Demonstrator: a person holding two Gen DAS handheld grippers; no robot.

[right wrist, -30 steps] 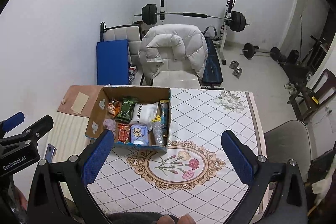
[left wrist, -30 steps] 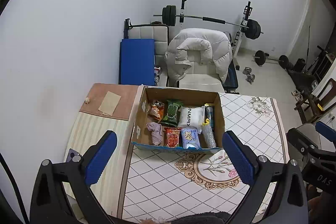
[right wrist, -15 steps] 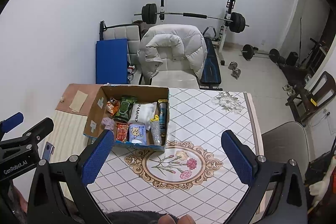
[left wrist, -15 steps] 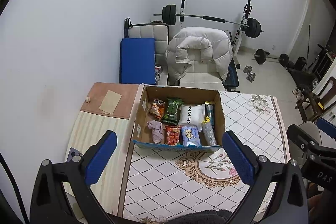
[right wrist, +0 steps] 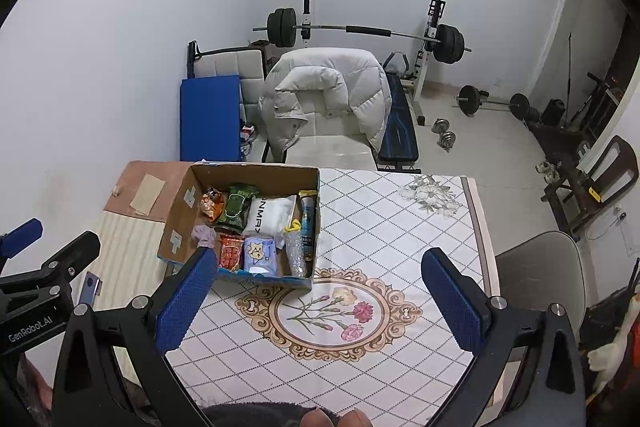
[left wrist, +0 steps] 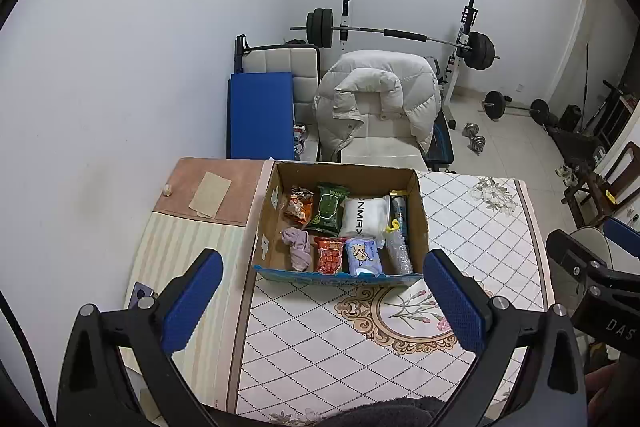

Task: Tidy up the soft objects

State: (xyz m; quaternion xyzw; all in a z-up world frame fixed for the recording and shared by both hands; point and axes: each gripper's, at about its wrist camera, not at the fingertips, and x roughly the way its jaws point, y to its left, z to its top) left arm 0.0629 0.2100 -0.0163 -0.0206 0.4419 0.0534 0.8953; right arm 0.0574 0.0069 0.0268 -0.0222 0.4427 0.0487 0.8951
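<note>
An open cardboard box (left wrist: 418,211) stands on the table; it also shows in the right wrist view (right wrist: 180,211). Inside lie a purple cloth (left wrist: 298,247), an orange snack bag (left wrist: 298,205), a green pack (left wrist: 330,209), a white pack (left wrist: 364,217), a red pack (left wrist: 330,255), a blue tissue pack (left wrist: 362,257) and a clear bottle (left wrist: 398,253). My left gripper (left wrist: 320,299) is open and empty, high above the table in front of the box. My right gripper (right wrist: 320,299) is open and empty, above the flower medallion (right wrist: 332,307), right of the box.
The table has a diamond-pattern cloth (right wrist: 400,227) and a striped and brown mat (left wrist: 192,227) on its left. Behind the table stands a chair with a white puffy jacket (left wrist: 376,99), a blue pad (left wrist: 260,115) and a barbell rack (left wrist: 400,35). A grey chair (right wrist: 536,267) stands right.
Both views have shifted slightly; the box sits a little further up and away in each. Both grippers stay open and empty.
</note>
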